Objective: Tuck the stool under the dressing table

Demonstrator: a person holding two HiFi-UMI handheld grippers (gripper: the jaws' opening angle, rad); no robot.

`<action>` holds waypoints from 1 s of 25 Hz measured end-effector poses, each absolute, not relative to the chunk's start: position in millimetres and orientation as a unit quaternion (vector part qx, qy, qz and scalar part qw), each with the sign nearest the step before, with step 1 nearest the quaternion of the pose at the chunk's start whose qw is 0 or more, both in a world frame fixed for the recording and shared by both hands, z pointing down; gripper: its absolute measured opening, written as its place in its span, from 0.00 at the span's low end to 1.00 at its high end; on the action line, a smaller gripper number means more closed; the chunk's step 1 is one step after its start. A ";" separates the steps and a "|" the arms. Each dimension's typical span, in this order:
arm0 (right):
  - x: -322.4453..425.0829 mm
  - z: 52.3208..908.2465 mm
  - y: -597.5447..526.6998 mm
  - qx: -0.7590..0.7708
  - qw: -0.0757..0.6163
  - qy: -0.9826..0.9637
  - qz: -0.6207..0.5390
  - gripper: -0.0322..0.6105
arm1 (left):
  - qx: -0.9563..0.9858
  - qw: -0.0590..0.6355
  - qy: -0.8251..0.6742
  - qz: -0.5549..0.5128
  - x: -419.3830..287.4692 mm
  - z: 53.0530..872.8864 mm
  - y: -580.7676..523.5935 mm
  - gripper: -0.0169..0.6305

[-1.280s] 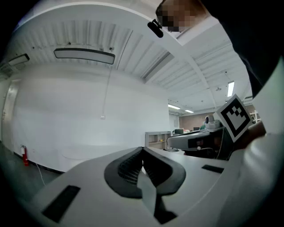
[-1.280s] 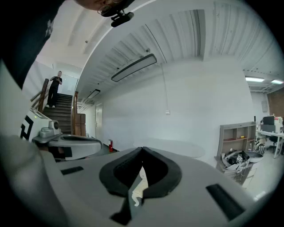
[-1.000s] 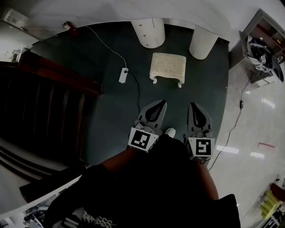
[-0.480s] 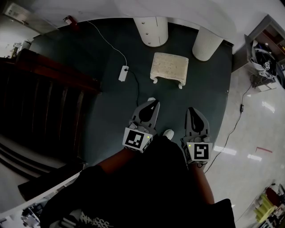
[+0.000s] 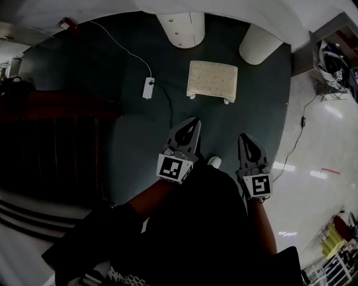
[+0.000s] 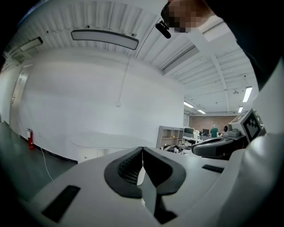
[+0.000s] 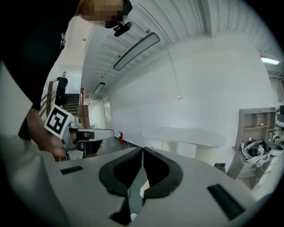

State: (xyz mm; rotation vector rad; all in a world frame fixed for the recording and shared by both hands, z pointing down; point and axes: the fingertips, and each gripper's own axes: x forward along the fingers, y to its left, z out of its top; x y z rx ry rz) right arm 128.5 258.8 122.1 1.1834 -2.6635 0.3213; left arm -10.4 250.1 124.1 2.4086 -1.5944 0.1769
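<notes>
So the stool (image 5: 211,81) is sitting out on the dark carpet (image 5: 112,128), in front of the gap between the drawer pedestal (image 5: 180,27) and the round pedestal (image 5: 258,43) of the white counter (image 5: 224,12), not tucked at all. Both the left tongs (image 5: 193,123) and the right tongs (image 5: 245,138) are pinched closed on nothing and well short of it. My worry is that shoving with closed tips, if one side leads, swings the stool and jams a leg against a pedestal (the gap doesn't look generous). The carpet could also grab the feet and tip it. There's also a power strip (image 5: 148,87) with its cable near the left foot.
</notes>
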 end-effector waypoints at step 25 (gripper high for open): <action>94.3 220.2 69.3 0.477 0.190 -0.846 0.147 0.11 | 0.799 0.177 -0.559 0.134 -140.4 230.4 89.3 0.05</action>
